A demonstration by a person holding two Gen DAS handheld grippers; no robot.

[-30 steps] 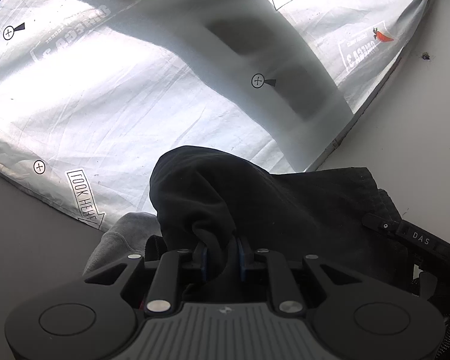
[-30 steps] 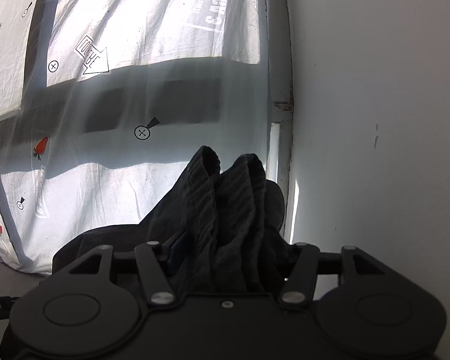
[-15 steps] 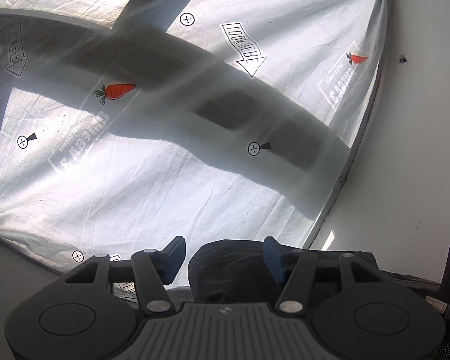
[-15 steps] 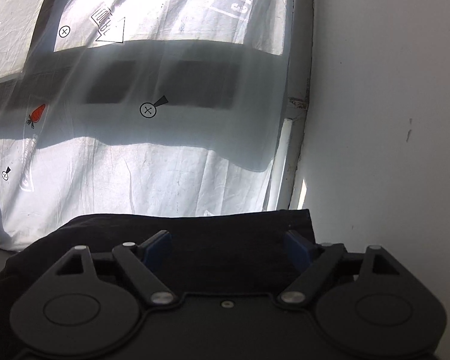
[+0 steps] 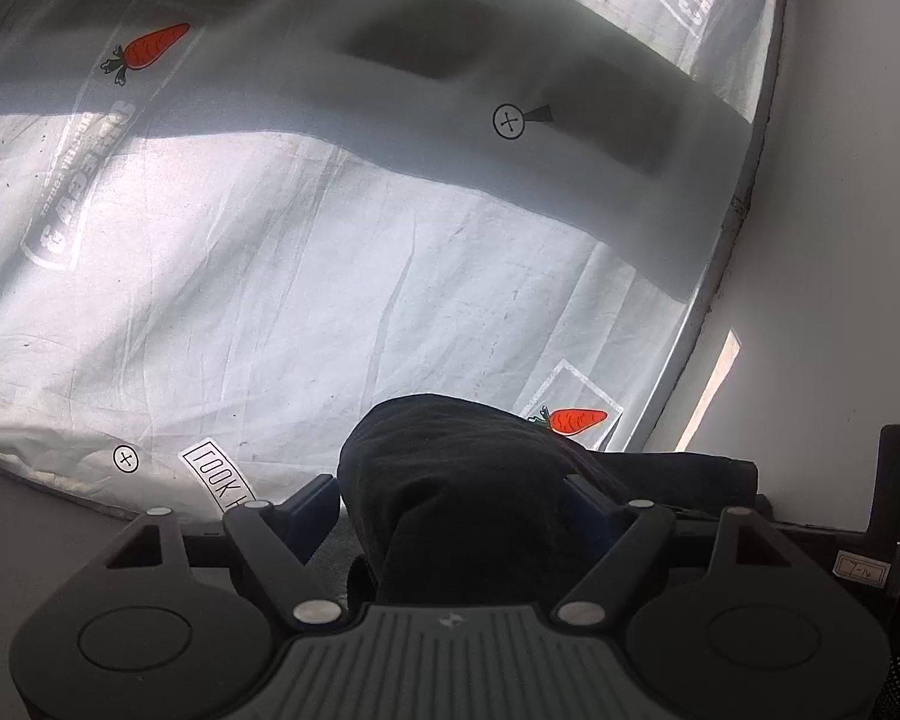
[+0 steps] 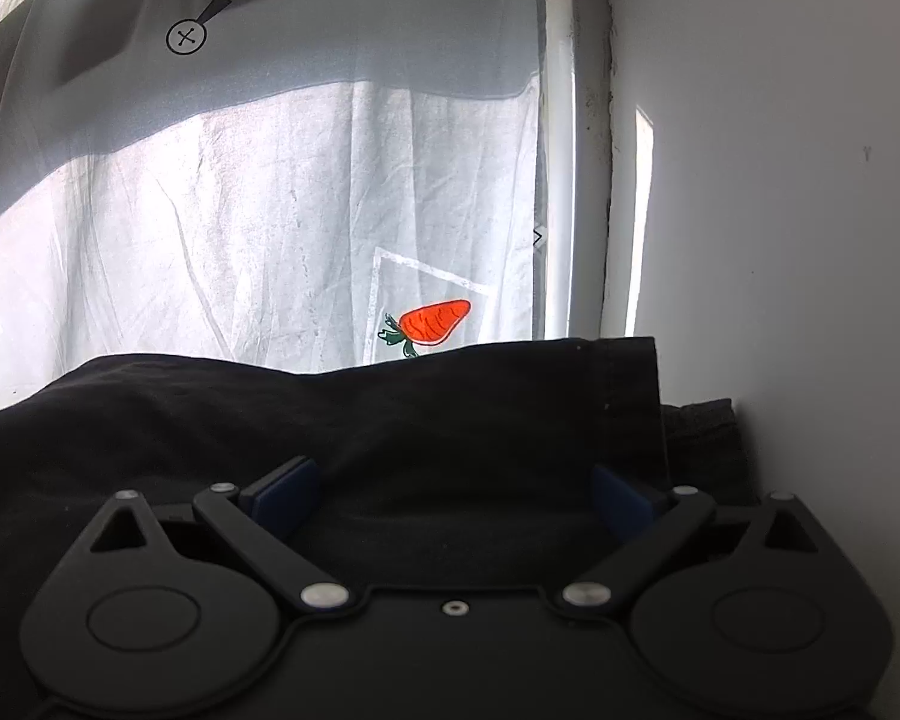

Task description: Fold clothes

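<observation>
I read this as a room in a home, most likely a bedroom. Ahead of both of my grippers stretches a wrinkled white cotton sheet printed with orange carrots, crossed circles and block lettering, spread flat like bedding. To the right of it, a plain white painted wall rises straight up, with a narrow white trim strip in the seam between them. Hard sunlight and broad shadow bands fall across the sheet, as through a window.

Carrot-print white sheet carries black garment, apparently folded.
</observation>
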